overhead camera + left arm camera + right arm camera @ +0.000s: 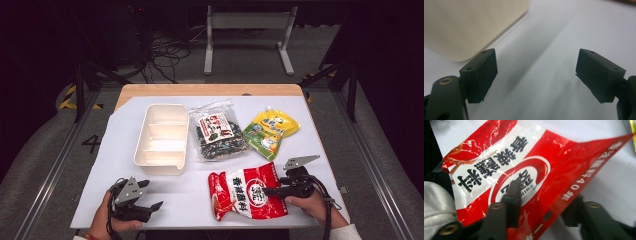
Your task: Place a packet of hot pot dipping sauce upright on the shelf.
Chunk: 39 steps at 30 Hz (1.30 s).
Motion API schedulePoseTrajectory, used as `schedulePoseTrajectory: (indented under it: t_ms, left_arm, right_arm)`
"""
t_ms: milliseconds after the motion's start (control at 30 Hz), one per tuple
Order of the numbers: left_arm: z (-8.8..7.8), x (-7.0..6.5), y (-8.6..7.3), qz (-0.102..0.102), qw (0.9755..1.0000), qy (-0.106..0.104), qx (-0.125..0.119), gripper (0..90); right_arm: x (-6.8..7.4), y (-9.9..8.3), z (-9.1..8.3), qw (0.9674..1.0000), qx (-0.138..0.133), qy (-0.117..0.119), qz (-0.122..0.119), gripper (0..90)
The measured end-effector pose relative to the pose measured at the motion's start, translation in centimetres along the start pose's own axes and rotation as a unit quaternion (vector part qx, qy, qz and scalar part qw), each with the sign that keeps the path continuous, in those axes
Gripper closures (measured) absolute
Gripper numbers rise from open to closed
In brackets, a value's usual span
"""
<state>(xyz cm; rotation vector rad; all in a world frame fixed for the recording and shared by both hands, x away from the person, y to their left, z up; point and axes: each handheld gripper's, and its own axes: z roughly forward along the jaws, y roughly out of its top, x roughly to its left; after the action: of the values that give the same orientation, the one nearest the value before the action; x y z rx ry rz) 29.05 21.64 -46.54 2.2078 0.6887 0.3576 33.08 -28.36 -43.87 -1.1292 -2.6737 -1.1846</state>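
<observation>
1. Your right tongs are at the right edge of the red bag, one jaw above the film and one below. In the right gripper view the jaws straddle the bag's sealed edge; I judge them clamped on it, gripping there because the flat seam gives the firmest purchase.
2. The red bag lies flat on the worktop, in front of and to the right of the white tray. Its long axis runs roughly left to right, slightly tilted; the crumpled end points toward your left hand, the gripped end toward your right.
3. Your left tongs stand open and empty, jaws wide apart over bare worktop, just in front of the tray. I judge them parked there in reserve.
4. The seaweed pack lies just right of the tray; the yellow pouch lies further right. Both are untouched.
5. The tray's compartments are empty, a likely destination for the bag.
</observation>
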Motion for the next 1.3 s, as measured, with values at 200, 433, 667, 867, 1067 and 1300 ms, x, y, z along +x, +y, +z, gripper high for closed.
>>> schedulePoseTrajectory:
  t_ms: [200, 433, 667, 867, 1067, 1300]
  left_arm:
    - [0.2, 0.0, 0.2, -0.004, 0.9999, -0.015, 0.004, 18.5]
    - [0.1, -0.9, 1.9, 0.005, 0.9994, -0.035, 0.006, 19.1]
    - [0.7, -2.6, 4.6, 0.039, 0.9972, -0.063, -0.005, 19.1]
    - [1.6, -3.6, 7.0, 0.051, 0.9953, -0.079, -0.021, 19.2]
    - [2.5, -4.2, 9.0, 0.059, 0.9936, -0.092, -0.031, 19.2]
    - [3.6, -4.0, 9.9, 0.058, 0.9921, -0.107, -0.028, 19.2]
  right_arm:
    - [0.5, 0.7, -0.1, 0.9993, -0.008, 0.005, -0.035, 85.1]
    - [2.1, 2.8, -1.1, 0.9939, -0.034, 0.011, -0.104, 90.0]
    - [4.2, 5.7, -1.7, 0.9832, -0.041, 0.011, -0.178, 90.0]
    - [6.9, 8.4, -1.9, 0.9685, -0.048, 0.019, -0.244, 90.0]
    - [9.6, 10.2, -1.5, 0.9533, -0.048, 0.03, -0.297, 90.0]
    - [12.0, 12.0, -1.0, 0.9376, -0.047, 0.041, -0.342, 90.0]
